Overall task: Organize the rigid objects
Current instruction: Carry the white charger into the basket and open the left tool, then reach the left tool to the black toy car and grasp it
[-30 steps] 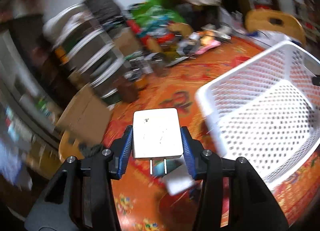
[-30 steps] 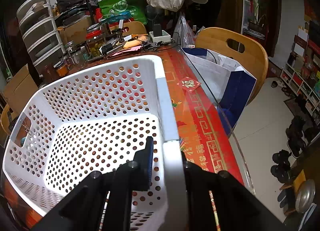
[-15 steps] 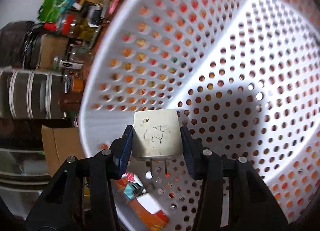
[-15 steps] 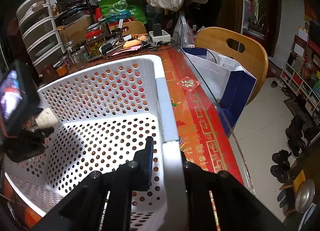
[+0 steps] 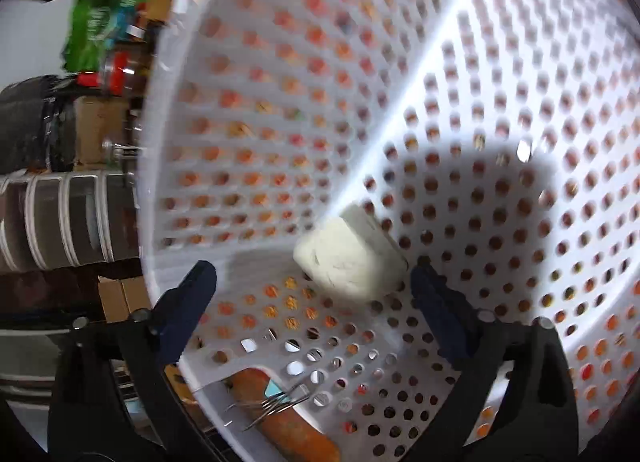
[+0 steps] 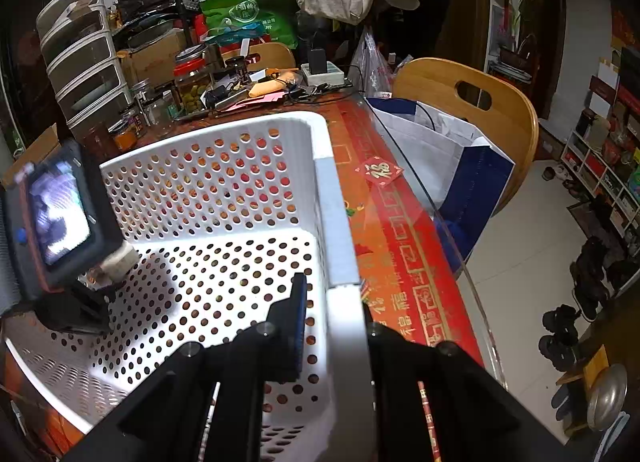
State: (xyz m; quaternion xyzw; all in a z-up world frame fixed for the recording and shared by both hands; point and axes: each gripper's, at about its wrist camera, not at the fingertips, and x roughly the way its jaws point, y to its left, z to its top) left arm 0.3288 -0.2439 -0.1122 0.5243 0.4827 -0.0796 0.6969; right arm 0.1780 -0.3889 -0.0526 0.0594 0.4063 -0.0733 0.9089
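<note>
A white plug adapter (image 5: 350, 258) is loose between the fingers of my left gripper (image 5: 316, 286), which is open and points down into the white perforated basket (image 5: 460, 109). In the right wrist view the adapter (image 6: 118, 258) shows just under the left gripper's body (image 6: 60, 221), above the basket floor. My right gripper (image 6: 332, 294) is shut on the basket's near right rim (image 6: 334, 221), one finger inside and one outside.
The basket stands on a red patterned table under glass (image 6: 400, 229). Jars, boxes and clutter (image 6: 192, 81) fill the far side, with plastic drawers (image 6: 80, 53) at the left. A wooden chair (image 6: 472, 101) with a bag (image 6: 440, 149) stands at the right.
My left gripper carried the adapter over the basket rim, tilted down inside, and opened; the adapter has come free of the fingers. The right gripper has held still on the rim.
</note>
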